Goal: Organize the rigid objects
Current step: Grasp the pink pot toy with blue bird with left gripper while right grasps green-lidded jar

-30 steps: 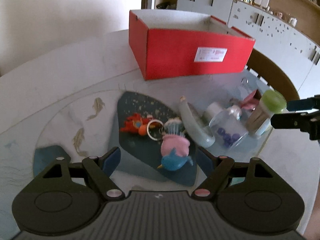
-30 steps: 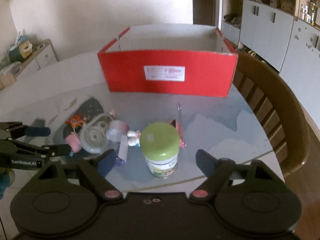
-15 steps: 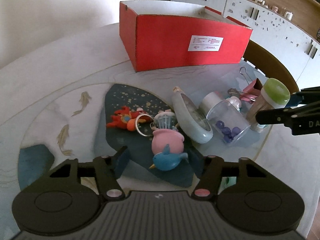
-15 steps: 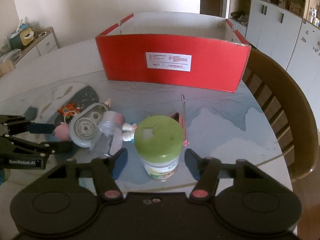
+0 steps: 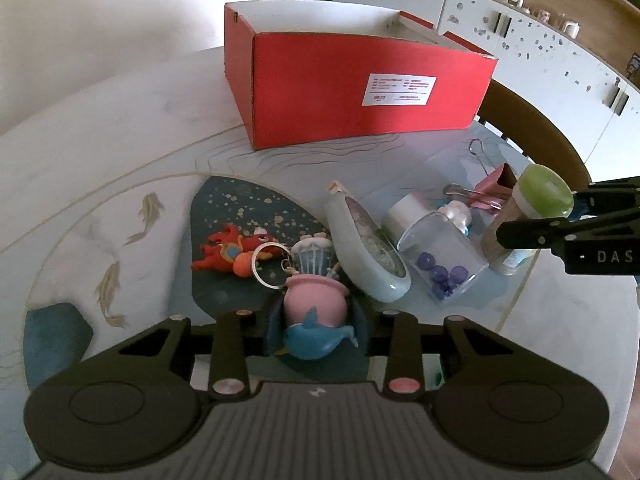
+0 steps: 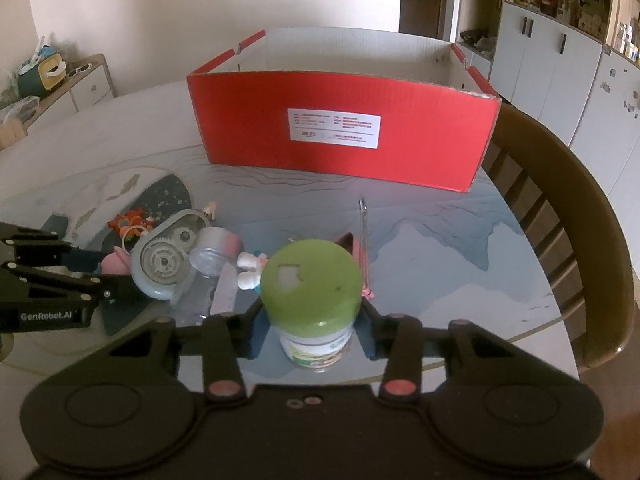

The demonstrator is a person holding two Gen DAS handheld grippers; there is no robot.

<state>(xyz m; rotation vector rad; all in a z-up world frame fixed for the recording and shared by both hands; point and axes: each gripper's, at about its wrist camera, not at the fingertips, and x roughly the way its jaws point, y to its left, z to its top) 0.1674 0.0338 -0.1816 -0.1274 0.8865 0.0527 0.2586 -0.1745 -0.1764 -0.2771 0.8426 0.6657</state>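
Now | left hand-held gripper (image 5: 316,330) clamps pink-and-blue toy (image 5: 316,320) | right hand-held gripper (image 6: 310,334) clamps green-lidded jar (image 6: 312,296)

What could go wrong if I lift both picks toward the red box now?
The left hand-held gripper, whose jaws have just been closing, squeezes the pink-and-blue toy; its key ring lies across the red figure and could snag it. The right hand-held gripper, also just closing, grips the green-capped jar low, so it may tip.

A wooden chair (image 6: 576,216) stands at the round table (image 6: 440,248), with white cabinets (image 6: 552,64) behind.
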